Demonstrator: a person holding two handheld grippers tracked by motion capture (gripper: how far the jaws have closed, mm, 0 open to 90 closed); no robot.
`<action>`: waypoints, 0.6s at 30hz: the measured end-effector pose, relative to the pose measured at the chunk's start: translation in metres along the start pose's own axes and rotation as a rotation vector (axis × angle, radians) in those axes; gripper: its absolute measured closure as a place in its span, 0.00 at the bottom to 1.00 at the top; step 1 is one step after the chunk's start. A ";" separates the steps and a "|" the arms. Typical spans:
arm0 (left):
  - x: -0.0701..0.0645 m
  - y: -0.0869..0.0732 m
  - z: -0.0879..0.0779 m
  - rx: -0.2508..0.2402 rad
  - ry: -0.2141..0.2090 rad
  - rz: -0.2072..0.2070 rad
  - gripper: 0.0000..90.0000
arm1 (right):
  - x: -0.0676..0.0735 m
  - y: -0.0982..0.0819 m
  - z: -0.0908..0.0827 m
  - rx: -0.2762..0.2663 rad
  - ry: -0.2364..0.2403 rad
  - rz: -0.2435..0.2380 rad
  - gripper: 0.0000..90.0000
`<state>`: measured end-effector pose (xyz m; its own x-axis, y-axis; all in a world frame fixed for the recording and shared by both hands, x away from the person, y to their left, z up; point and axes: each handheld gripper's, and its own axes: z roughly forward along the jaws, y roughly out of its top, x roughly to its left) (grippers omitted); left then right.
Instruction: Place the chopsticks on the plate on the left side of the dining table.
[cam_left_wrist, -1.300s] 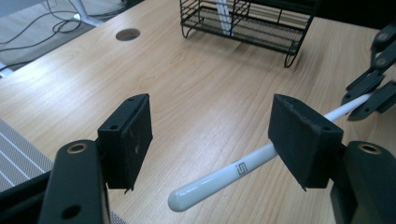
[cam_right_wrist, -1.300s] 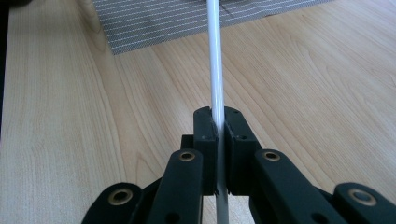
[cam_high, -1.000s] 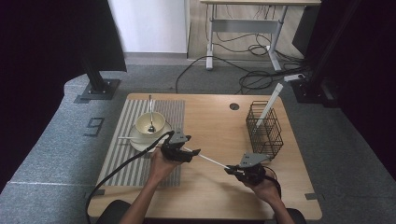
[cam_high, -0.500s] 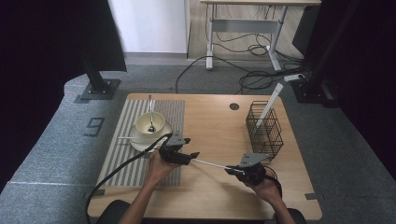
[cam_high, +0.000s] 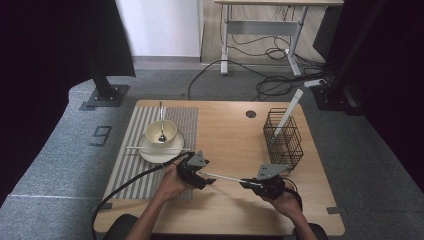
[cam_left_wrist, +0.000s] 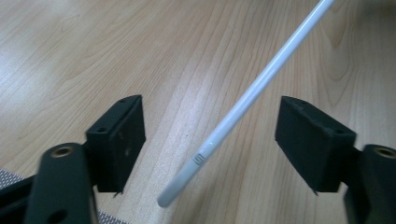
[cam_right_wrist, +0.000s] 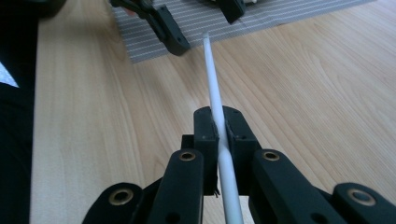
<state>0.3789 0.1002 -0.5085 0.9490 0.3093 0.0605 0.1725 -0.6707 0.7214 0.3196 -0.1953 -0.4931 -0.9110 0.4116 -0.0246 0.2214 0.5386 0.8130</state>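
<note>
Clamping thin white plastic chopstick (cam_right_wrist: 215, 100), right tool (cam_high: 254, 184) shut on it above light wooden table (cam_high: 225, 135). Left tool (cam_high: 206, 178) at 9 o'clock, jaws just widened, stick tip between, untouched.

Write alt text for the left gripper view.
A white chopstick slants between the left gripper's two open black fingers, touching neither, its near tip low in the frame. Pale wooden table lies beneath.

A thin white stick (cam_high: 227, 178) is spanned between the left tool (cam_high: 199, 175) and right tool (cam_high: 252, 184) at lower centre of the tabletop (cam_high: 225, 135); the grip apparently lies with the right.
</note>
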 end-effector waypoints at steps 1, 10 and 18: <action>-0.001 -0.001 0.001 0.008 0.001 0.011 0.31 | 0.001 0.001 0.000 -0.003 0.006 -0.002 0.95; -0.007 -0.004 0.004 0.056 0.040 0.113 0.52 | 0.004 0.005 -0.002 -0.019 0.036 -0.006 0.95; -0.013 -0.004 0.004 0.071 0.048 0.190 0.74 | 0.002 0.003 -0.001 -0.018 0.044 0.004 0.94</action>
<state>0.3671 0.0961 -0.5145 0.9529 0.2032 0.2252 0.0112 -0.7655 0.6433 0.3181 -0.1936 -0.4901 -0.9249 0.3802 0.0038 0.2186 0.5235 0.8235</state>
